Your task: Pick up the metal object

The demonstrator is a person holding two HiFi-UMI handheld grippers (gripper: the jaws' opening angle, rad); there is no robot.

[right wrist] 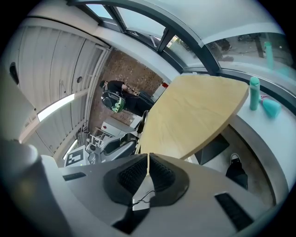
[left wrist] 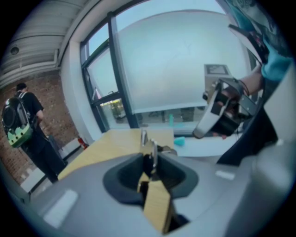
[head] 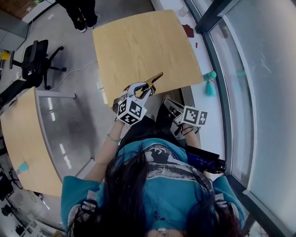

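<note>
My left gripper (head: 146, 88) is shut on the metal object (head: 155, 77), a slim brass-and-silver piece that sticks out past the jaws over the near edge of the wooden table (head: 138, 41). In the left gripper view the metal object (left wrist: 149, 149) stands upright between the dark pads of the left gripper (left wrist: 150, 162), lifted off the table (left wrist: 115, 143). My right gripper (head: 169, 102) hangs just right of it, below the table's edge, shut with nothing in it. In the right gripper view the right gripper (right wrist: 148, 161) has its pads pressed together, and the left gripper (right wrist: 113, 146) shows to the left.
A second wooden table (head: 18, 134) stands at the left with a black office chair (head: 34, 58) behind it. A teal bottle (head: 210, 83) sits on the window sill at the right, beside the glass wall. A person (head: 81, 11) stands beyond the table.
</note>
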